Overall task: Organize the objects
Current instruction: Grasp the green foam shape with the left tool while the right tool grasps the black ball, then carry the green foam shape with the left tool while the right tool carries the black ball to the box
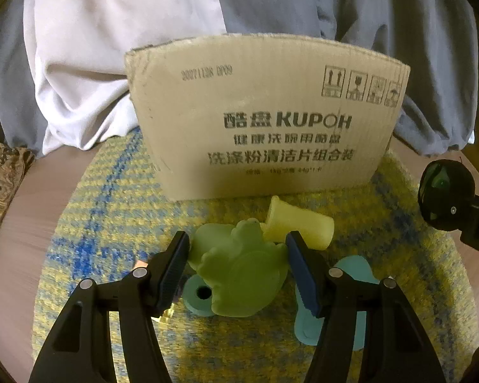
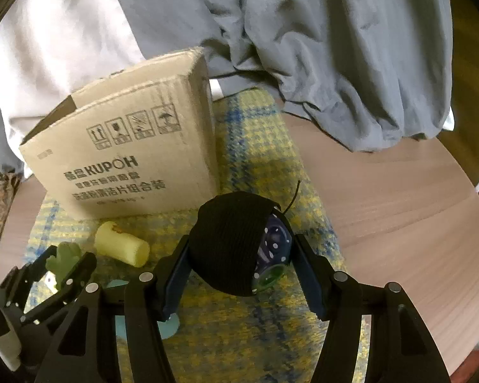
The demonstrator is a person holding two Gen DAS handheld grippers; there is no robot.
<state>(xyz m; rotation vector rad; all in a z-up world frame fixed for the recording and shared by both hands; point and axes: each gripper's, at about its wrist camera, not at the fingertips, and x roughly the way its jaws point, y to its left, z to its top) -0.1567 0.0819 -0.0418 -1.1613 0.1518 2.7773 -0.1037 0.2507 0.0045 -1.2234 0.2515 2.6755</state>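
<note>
Landmark: cardboard box, open top, standing at the back of the yellow-blue mat on the round wooden worktop.

Left gripper: jaws part closed, both pads pressed on the green toy, 1 on each side. Toy sits in front of the box, above the mat. From the right wrist view the same toy shows up between the left jaws, low left of the box.

Right gripper: jaws clamped on the black ball, a knit-covered round thing with a dark blue white-dotted part and a green bit showing at its right side. It sits in front of the box's right corner. In the left wrist view it shows at the far right edge, right of the box.

Loose on the mat:
- yellow cylinder, lying on its side just in front of the box, behind the green toy.
- teal ring, with a hole, in front of the box, partly under the green toy.
- teal piece, in front of the box to the right, partly hidden by the left gripper's right finger.

Behind the box: grey and white cloth.
</note>
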